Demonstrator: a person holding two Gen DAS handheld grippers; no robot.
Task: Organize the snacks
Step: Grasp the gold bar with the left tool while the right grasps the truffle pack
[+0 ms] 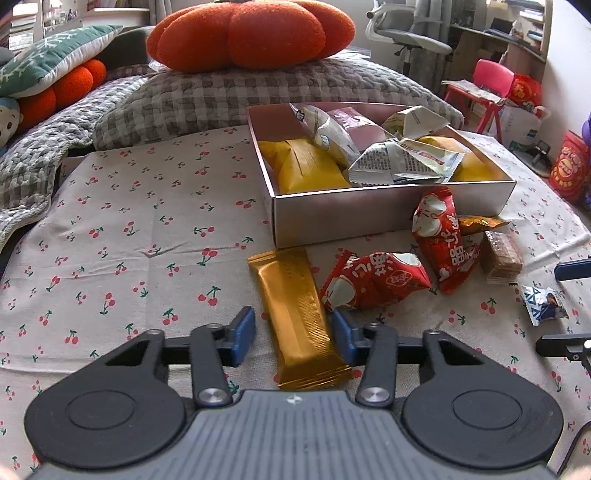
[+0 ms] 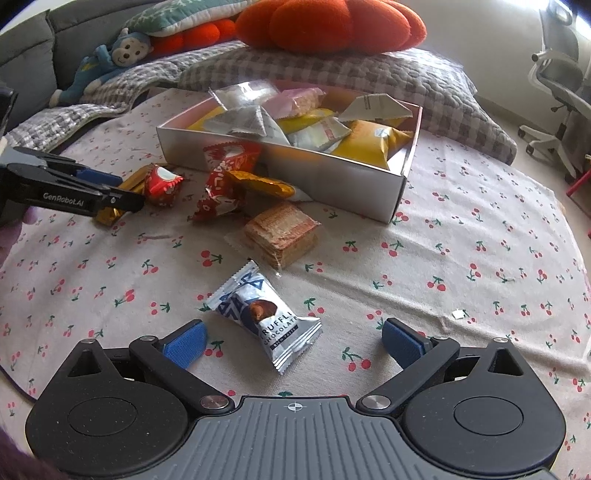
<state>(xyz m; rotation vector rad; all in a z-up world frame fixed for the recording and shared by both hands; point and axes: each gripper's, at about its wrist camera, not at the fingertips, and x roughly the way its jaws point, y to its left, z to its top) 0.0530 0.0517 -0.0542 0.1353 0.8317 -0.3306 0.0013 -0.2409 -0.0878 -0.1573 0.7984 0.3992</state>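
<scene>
A silver box (image 1: pixel 388 210) (image 2: pixel 332 173) on the cherry-print cloth holds several yellow, white and pink snack packs. Loose snacks lie in front of it. My left gripper (image 1: pixel 293 334) is open, its blue fingers on either side of a gold bar (image 1: pixel 295 317), not closed on it. Two red packets (image 1: pixel 373 282) (image 1: pixel 443 236) and a wafer pack (image 1: pixel 502 258) lie to its right. My right gripper (image 2: pixel 291 343) is open wide around a blue-white truffle chocolate packet (image 2: pixel 266 321). The wafer pack (image 2: pixel 280 232) lies beyond it. The left gripper also shows in the right wrist view (image 2: pixel 107 192).
An orange pumpkin cushion (image 1: pixel 251 29) sits on a checked grey quilt (image 1: pixel 221 96) behind the box. A blue monkey toy (image 2: pixel 110 59) lies at the back left. An office chair (image 2: pixel 561 92) and a pink chair (image 1: pixel 487 85) stand off to the right.
</scene>
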